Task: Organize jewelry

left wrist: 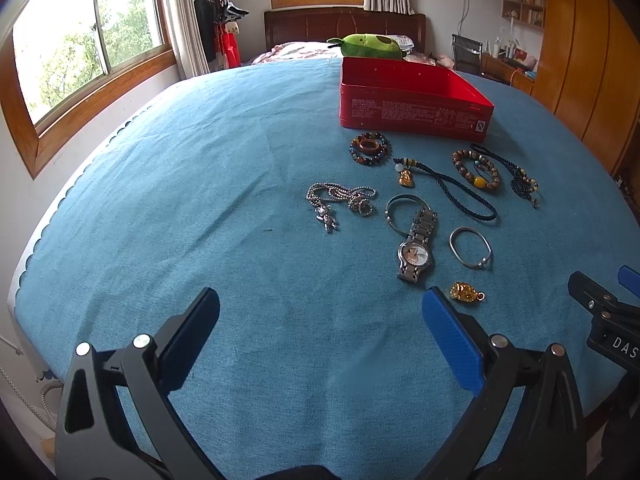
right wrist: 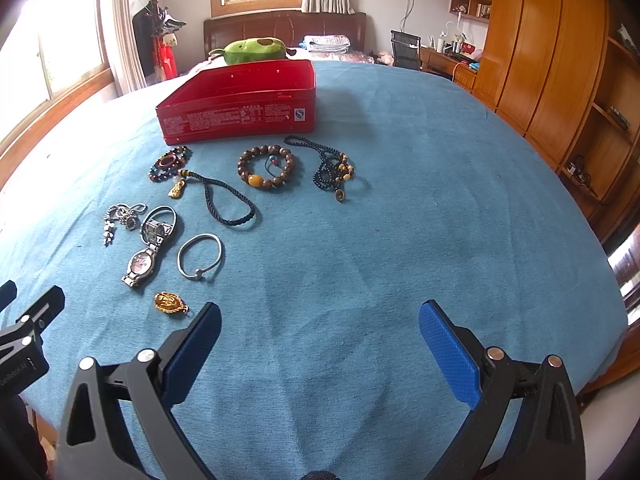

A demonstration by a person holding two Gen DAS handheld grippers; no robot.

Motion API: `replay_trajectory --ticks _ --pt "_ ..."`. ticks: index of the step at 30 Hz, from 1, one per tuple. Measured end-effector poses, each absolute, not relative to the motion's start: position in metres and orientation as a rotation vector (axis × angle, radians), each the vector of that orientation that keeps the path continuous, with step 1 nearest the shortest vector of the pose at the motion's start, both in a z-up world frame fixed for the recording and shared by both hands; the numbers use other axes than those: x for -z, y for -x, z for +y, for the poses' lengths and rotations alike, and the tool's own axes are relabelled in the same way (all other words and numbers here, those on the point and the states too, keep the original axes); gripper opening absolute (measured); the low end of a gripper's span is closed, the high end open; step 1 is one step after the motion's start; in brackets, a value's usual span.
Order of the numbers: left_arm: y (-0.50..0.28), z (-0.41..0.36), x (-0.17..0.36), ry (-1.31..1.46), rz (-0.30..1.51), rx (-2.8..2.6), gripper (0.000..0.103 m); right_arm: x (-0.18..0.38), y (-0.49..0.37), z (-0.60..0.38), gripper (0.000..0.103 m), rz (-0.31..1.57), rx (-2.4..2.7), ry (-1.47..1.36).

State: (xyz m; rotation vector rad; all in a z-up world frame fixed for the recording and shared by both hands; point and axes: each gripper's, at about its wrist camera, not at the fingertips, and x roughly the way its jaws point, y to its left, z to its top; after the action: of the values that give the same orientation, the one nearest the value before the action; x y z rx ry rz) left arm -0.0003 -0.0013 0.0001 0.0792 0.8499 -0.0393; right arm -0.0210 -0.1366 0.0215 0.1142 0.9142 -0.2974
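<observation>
An open red tin box (left wrist: 412,114) (right wrist: 240,116) stands on the blue cloth. In front of it lie several jewelry pieces: a bead bracelet with a brown ring (left wrist: 370,148), a silver chain necklace (left wrist: 340,200), a steel wristwatch (left wrist: 416,250) (right wrist: 144,256), a silver bangle (left wrist: 470,246) (right wrist: 200,256), a gold pendant (left wrist: 466,292) (right wrist: 170,302), a dark cord with a gold charm (left wrist: 448,184), a brown bead bracelet (right wrist: 266,166) and a dark bead necklace (right wrist: 332,170). My left gripper (left wrist: 320,340) is open and empty, near the watch. My right gripper (right wrist: 320,348) is open and empty, right of the pendant.
The blue-clothed table (left wrist: 200,200) has a scalloped left edge. A green plush toy (left wrist: 366,46) lies behind the box. A bed, windows, a coat rack and wooden wardrobes (right wrist: 552,60) surround the table.
</observation>
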Motion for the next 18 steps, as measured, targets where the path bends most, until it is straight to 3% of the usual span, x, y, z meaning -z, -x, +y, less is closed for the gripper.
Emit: replay_trajectory --ticks 18 --pt "0.0001 0.0001 -0.0001 -0.077 0.848 0.042 0.1 -0.0212 0.0212 -0.1362 0.099 0.915 0.297 -0.115"
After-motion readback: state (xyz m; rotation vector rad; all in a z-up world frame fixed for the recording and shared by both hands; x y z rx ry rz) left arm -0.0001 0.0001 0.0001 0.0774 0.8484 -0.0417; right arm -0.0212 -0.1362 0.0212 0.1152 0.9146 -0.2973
